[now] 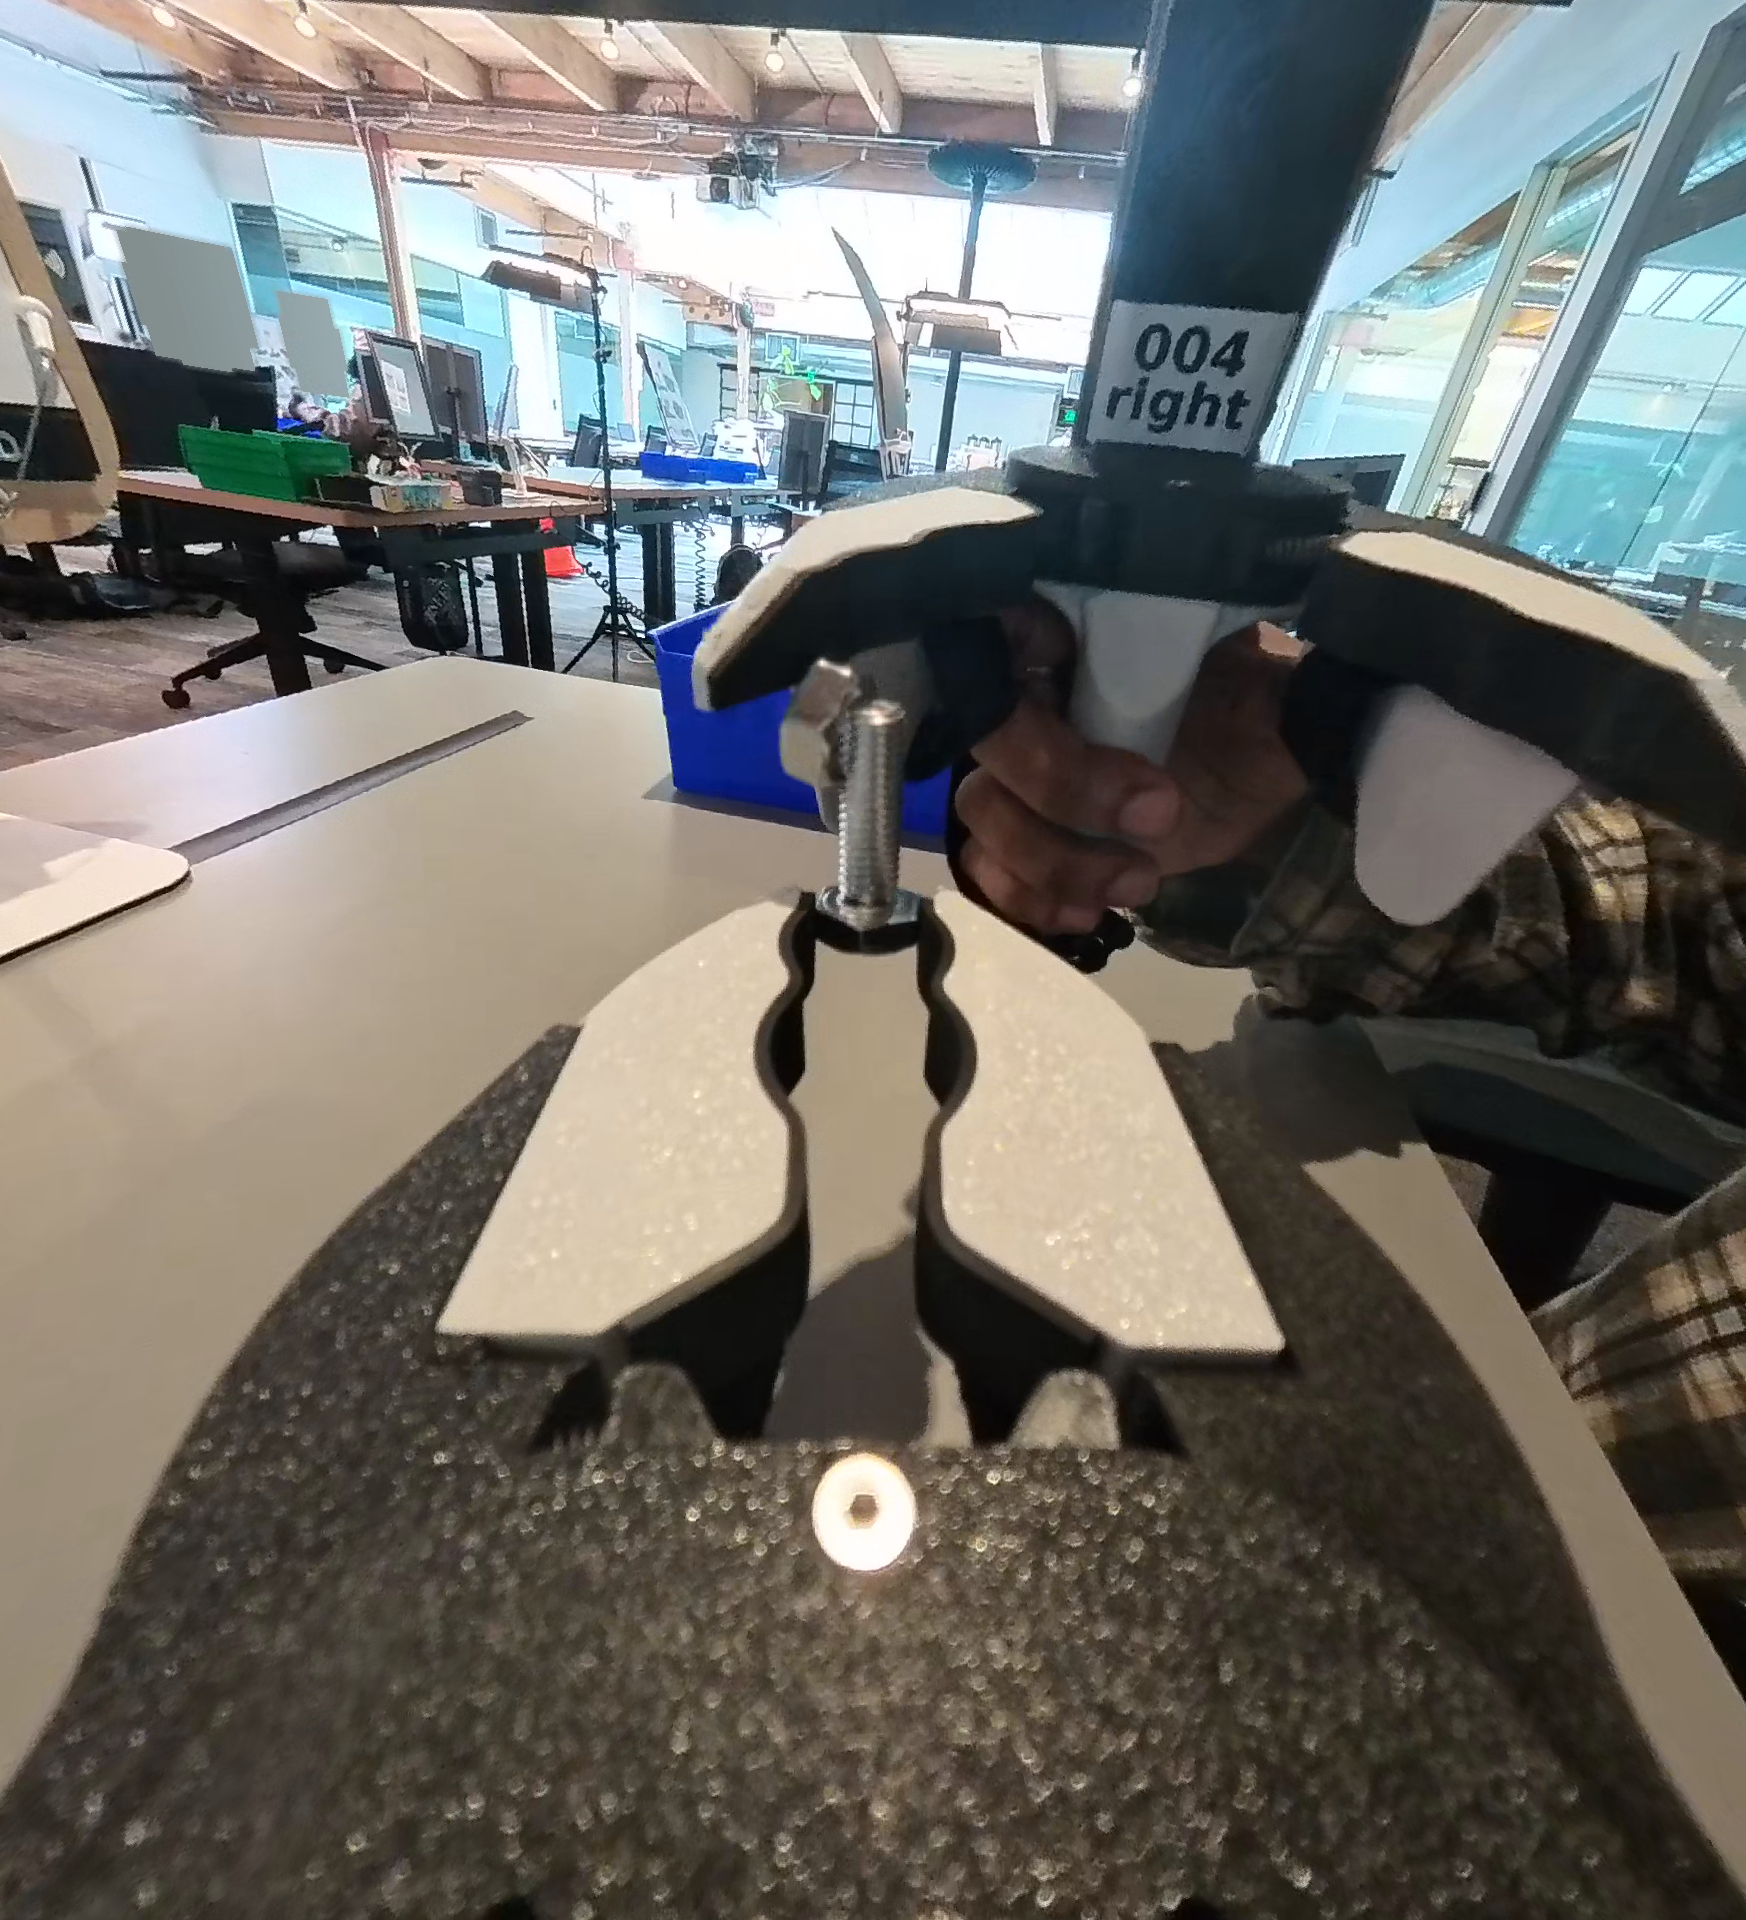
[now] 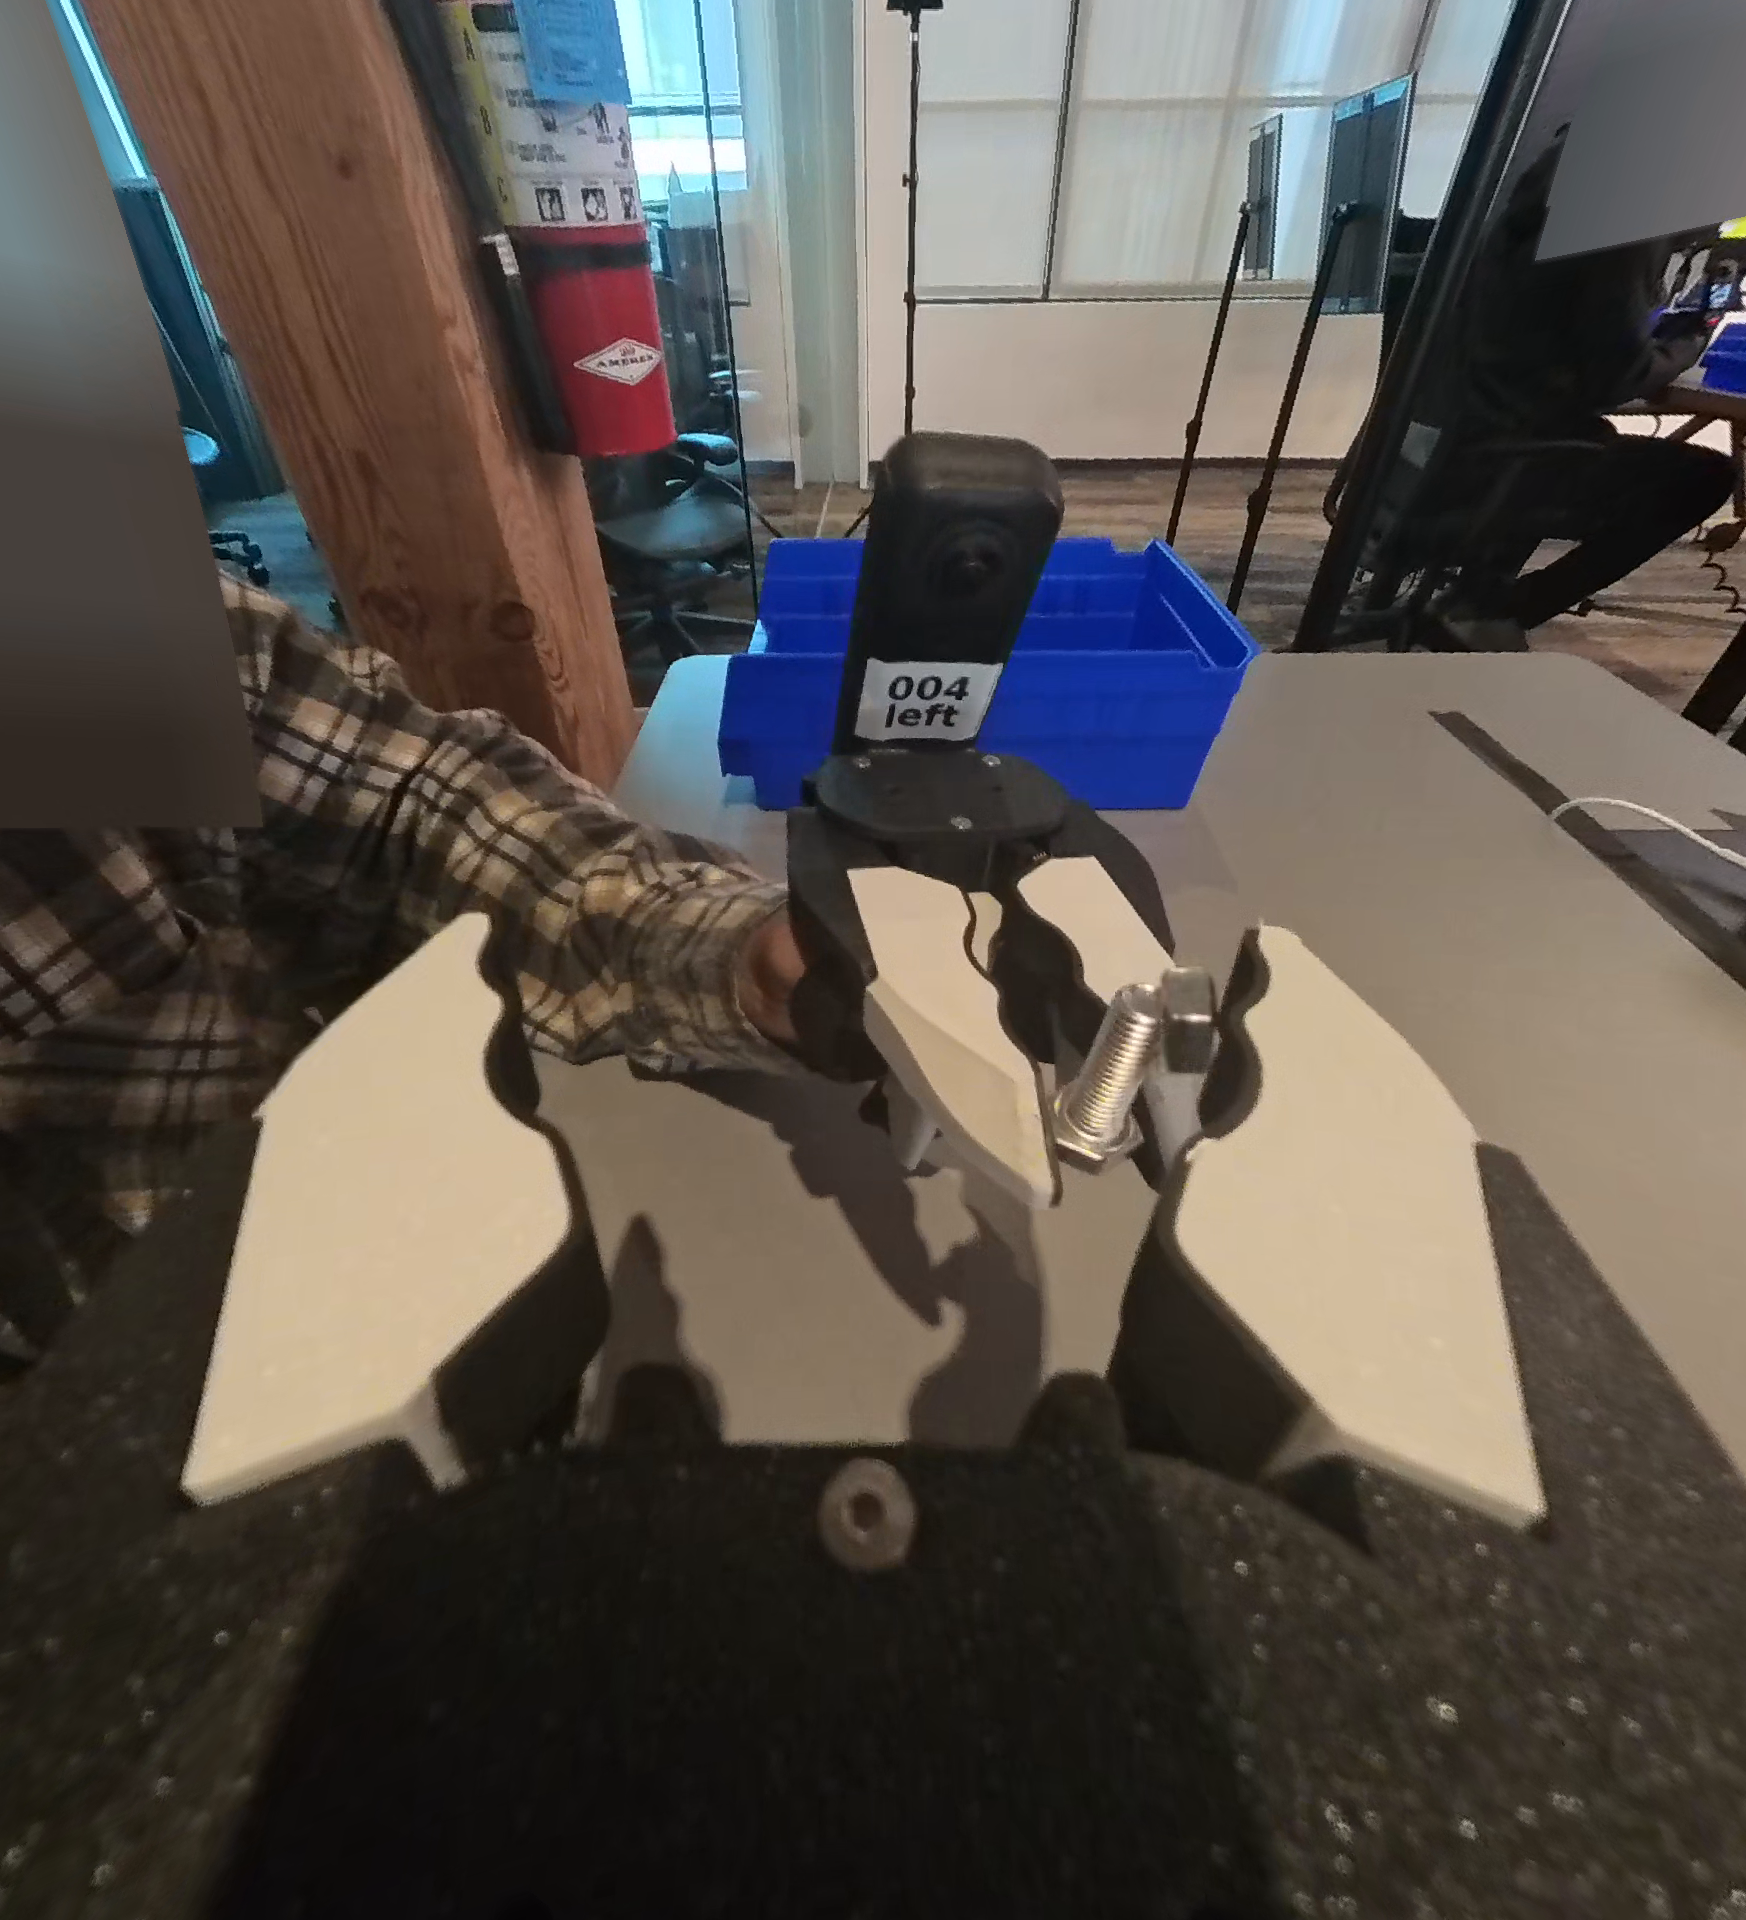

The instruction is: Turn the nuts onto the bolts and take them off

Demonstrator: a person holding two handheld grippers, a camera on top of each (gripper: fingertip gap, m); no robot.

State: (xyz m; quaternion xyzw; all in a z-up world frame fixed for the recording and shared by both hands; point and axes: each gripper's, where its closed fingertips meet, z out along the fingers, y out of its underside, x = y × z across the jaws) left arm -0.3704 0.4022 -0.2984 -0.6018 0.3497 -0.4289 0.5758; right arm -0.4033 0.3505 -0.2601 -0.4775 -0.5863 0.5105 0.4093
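Note:
A silver bolt (image 1: 864,821) stands head-down and thread-up on the grey table (image 1: 329,1018). My left gripper (image 1: 864,914) is shut on the bolt's head, its tips low at the table. It also shows in the right wrist view (image 2: 1097,1153), holding the bolt (image 2: 1113,1060) tilted. A silver nut (image 1: 822,717) sits beside the bolt's top end, off the thread, touching one finger of my right gripper (image 1: 1233,748). In the right wrist view the nut (image 2: 1189,1013) lies against the inner edge of the right-hand finger (image 2: 1347,1195). My right gripper (image 2: 869,956) is open wide around the bolt.
A blue bin (image 2: 1108,665) stands at the table's far edge behind the grippers and also shows in the left wrist view (image 1: 734,748). A white flat base (image 1: 17,894) lies at the left. A white cable (image 2: 1627,821) and a dark slot cross the table. The gap from one gripper's tips to the other's is roughly 6 centimeters.

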